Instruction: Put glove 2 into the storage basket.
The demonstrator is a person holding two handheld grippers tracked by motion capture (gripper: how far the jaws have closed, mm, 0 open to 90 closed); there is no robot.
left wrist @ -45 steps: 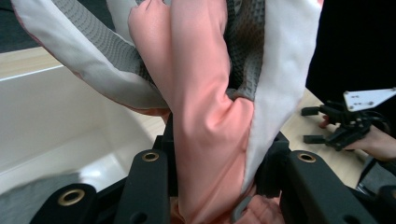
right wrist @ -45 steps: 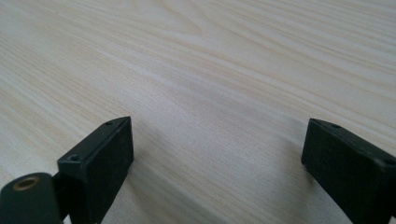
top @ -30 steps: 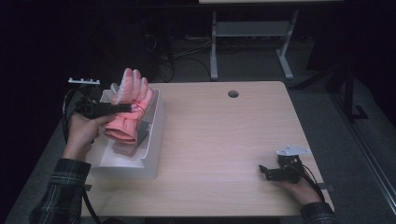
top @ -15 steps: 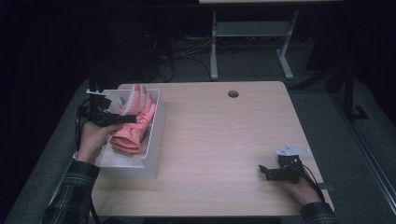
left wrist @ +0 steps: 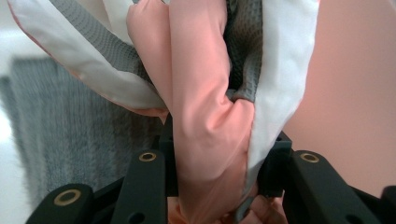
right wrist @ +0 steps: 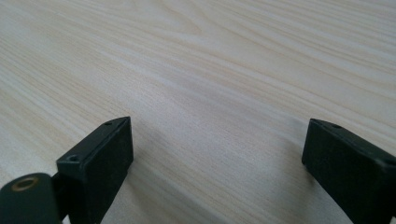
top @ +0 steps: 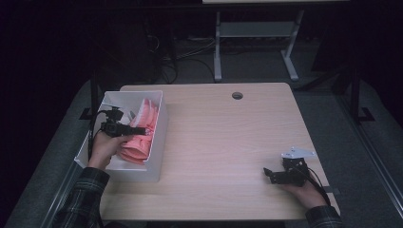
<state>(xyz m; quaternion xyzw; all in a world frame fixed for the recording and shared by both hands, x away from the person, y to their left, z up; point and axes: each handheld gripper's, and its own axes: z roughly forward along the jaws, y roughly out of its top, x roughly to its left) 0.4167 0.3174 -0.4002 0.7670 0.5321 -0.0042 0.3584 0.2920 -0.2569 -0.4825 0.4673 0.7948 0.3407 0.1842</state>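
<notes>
Placing step: left gripper [top: 138,130] clamped on pink ski glove [top: 139,142] inside white bin [top: 159,137] (right gripper [top: 269,175], jaws apart, idles on table [top: 223,137]); next, release.

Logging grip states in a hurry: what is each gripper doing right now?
Left gripper: closed on the pink glove, down in the white bin.
Right gripper: open, holding nothing, low over the table.

A pale wooden table [top: 223,142] with a round cable hole [top: 237,95] near its far edge is carrying a white bin [top: 159,142] at its left side, and my right gripper [top: 273,175] is resting on its bare wood near the front right corner.
</notes>
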